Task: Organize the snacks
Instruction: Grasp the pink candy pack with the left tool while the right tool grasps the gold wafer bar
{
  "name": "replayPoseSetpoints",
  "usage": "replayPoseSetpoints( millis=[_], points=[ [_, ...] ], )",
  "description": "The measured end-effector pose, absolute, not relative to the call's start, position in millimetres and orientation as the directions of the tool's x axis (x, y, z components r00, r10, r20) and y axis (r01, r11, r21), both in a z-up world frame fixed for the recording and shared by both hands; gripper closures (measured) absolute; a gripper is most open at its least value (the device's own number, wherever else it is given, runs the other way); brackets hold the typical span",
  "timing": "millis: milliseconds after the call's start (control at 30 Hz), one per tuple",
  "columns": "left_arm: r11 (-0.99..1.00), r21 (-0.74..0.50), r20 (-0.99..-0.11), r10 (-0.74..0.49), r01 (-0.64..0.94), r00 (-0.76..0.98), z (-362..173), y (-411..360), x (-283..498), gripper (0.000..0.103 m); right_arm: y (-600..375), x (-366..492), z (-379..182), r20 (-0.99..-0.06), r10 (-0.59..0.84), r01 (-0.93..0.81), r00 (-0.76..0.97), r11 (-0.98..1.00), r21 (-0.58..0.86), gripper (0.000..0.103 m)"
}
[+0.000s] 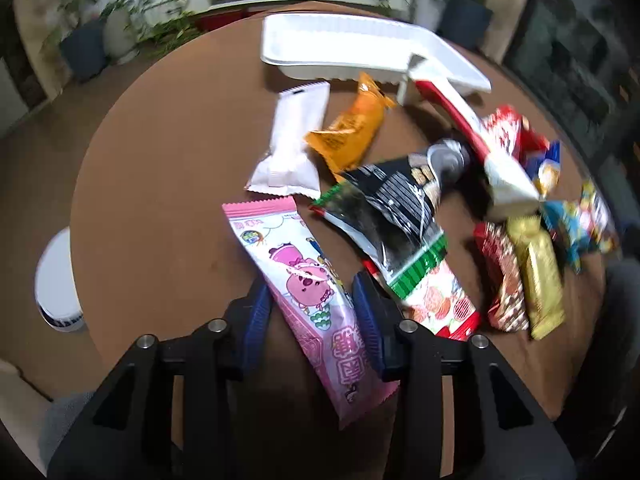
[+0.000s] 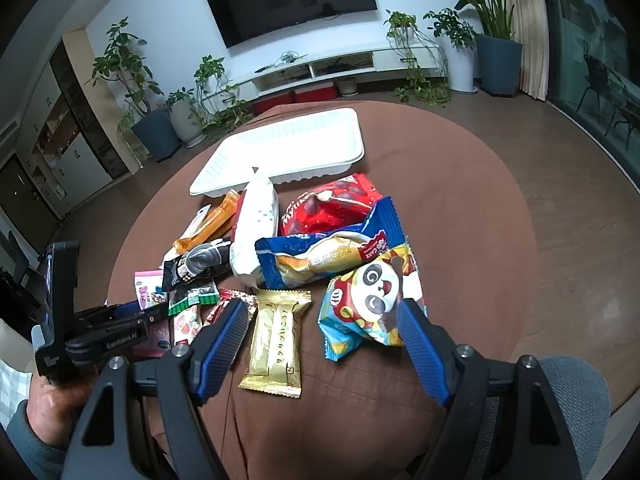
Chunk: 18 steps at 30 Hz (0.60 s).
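A pink cartoon-pig snack packet (image 1: 280,248) lies on the round brown table (image 1: 160,200), and my left gripper (image 1: 310,284) is shut on it, its blue pads against both long edges. The right wrist view shows this left gripper (image 2: 148,310) at the pile's left, over the pink packet (image 2: 146,288). My right gripper (image 2: 322,306) hangs open above a gold packet (image 2: 276,344) and a panda packet (image 2: 372,300), touching neither. An empty white tray (image 2: 280,148) sits at the far side of the pile.
Several more packets lie heaped between the tray and me: white (image 1: 292,140), orange (image 1: 352,132), black-and-green (image 1: 392,216), blue (image 2: 320,256), red (image 2: 332,208). A white round object (image 1: 56,280) stands beside the table's left edge. Potted plants and a TV shelf line the far wall.
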<state>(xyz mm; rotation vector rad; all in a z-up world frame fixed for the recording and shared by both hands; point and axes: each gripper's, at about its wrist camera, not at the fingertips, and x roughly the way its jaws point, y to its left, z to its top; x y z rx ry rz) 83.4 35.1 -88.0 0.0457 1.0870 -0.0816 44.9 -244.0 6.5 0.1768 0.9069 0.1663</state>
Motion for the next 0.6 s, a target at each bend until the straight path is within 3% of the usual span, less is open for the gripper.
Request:
replayPoseSetpoints(
  millis=[200, 333, 600],
  points=[
    [0.993, 0.031, -0.888, -0.025, 0.113, 0.459, -92, 26, 101, 0.062, -244, 44, 8, -0.774, 0.201, -0.069, 0.600, 0.977, 0.200, 0.023],
    [0.987, 0.007, -0.882, -0.068, 0.157, 0.466, -93, 17, 94, 0.080, -240, 43, 9, -0.778, 0.198, -0.083, 0.596, 0.979, 0.186, 0.023],
    [0.968, -0.194, -0.861, -0.245, 0.156, 0.445, -81, 36, 67, 0.082, -220, 48, -3, -0.813, 0.248, -0.129, 0.528, 0.969, 0.212, 0.031]
  ],
)
